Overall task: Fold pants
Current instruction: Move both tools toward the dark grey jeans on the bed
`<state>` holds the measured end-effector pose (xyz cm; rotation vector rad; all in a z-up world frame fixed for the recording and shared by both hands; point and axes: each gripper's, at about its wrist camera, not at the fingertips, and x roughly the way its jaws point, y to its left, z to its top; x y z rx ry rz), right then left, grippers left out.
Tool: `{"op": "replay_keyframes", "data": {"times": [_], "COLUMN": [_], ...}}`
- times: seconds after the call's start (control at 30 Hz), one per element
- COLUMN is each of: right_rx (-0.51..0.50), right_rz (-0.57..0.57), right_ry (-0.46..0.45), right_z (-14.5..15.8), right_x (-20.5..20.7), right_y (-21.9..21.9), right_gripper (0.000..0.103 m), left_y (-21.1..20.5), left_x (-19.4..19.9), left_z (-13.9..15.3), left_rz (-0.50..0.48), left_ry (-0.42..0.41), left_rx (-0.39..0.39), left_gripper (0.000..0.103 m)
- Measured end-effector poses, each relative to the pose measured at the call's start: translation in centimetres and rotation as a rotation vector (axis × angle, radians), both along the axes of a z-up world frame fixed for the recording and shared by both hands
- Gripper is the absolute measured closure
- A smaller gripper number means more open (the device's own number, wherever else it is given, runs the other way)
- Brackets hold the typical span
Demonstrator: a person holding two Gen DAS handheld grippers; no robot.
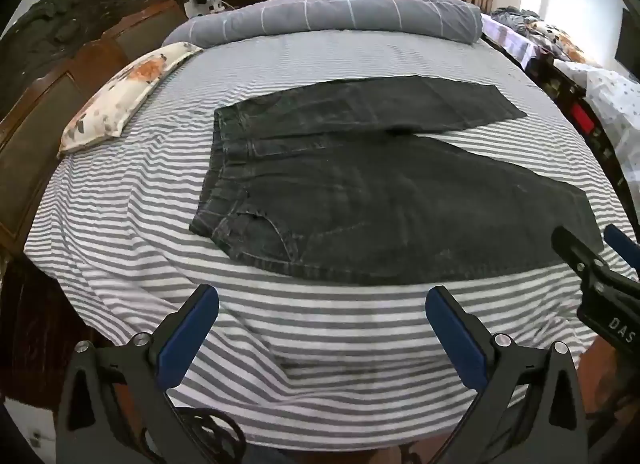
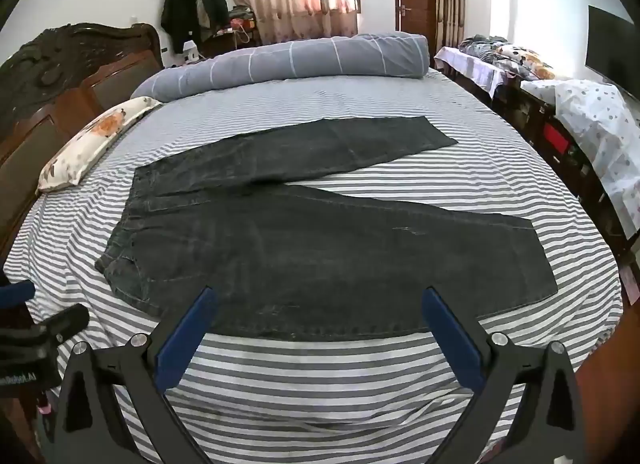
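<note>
Dark grey jeans (image 1: 380, 199) lie flat on the striped bed, waistband to the left, both legs spread apart and running right. In the right wrist view the same jeans (image 2: 320, 256) fill the middle of the bed. My left gripper (image 1: 322, 296) hangs open over the striped sheet, just short of the near leg's lower edge, with nothing between its fingers. My right gripper (image 2: 320, 298) stands open above the near leg's lower edge, its fingers apart and empty. The right gripper (image 1: 592, 248) also shows at the right edge of the left wrist view.
A grey-and-white striped sheet (image 1: 120, 203) covers the bed. A floral pillow (image 1: 124, 91) lies by the wooden headboard (image 1: 48, 103) at the left. A rolled grey duvet (image 1: 328, 17) lies along the far side. A low cabinet with cloths (image 2: 560, 111) runs along the right.
</note>
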<state>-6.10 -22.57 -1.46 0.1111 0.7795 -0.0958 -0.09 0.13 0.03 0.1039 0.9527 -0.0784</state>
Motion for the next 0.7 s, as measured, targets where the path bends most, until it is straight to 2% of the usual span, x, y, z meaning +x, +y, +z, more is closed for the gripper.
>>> {"op": "replay_keyframes", "data": {"times": [0.07,0.17,0.23,0.33,0.7], "right_rx": [-0.003,-0.015,-0.047,-0.044,-0.057], "right_rz": [0.005,0.02,0.034,0.049,0.055], "right_ry": [-0.002,0.005,0.008,0.038,0.016], "right_z": [0.0,0.1,0.1,0.3,1.2], "right_x": [-0.2,-0.7,-1.3,-0.8,-1.7], "right_y": [-0.1,0.0,1.1,2.0,2.8], "right_gripper": [0.0,0.0,0.0,0.0,0.0], "left_y": [0.6,0.0,0.2,0.4,0.4], "left_x": [-1.0,-1.2,-1.5,-1.4,-2.1], "left_z": [0.1,0.0,0.2,0.0,0.2], "left_rz": [0.009,0.017,0.023,0.022,0.02], "left_ry": [-0.03,-0.004,0.003,0.027,0.03], "left_rx": [-0.001,0.047,0.027,-0.005,-0.026], "left_gripper": [0.0,0.0,0.0,0.0,0.0]}}
